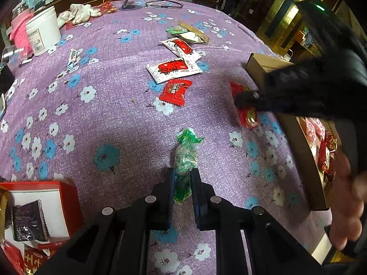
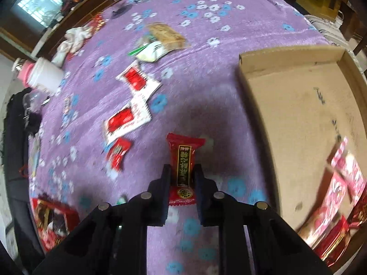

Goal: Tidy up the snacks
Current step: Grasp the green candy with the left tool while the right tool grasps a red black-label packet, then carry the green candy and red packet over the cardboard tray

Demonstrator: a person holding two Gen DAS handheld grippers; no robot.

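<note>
My left gripper (image 1: 183, 171) is shut on a green-wrapped candy (image 1: 186, 153) that sticks out past the fingertips above the purple flowered cloth (image 1: 114, 114). My right gripper (image 2: 182, 169) is shut on a red snack packet (image 2: 183, 158) with a dark label, just left of the open cardboard box (image 2: 298, 114). In the left wrist view that same red packet (image 1: 246, 114) shows under the black right gripper (image 1: 247, 98), beside the box's wall (image 1: 259, 64). Pink and red packets (image 2: 337, 190) lie in the box's near corner.
Two white-and-red packets (image 1: 174, 68) (image 1: 181, 47), a small red packet (image 1: 175, 91) and a green and tan pile (image 1: 188, 33) lie mid-table. A red box (image 1: 68, 197) with dark packets sits near left. A white jar (image 1: 43, 31), gloves (image 1: 80, 12) and glasses (image 1: 164, 3) stand at the back. A person's hand (image 1: 348, 206) is at right.
</note>
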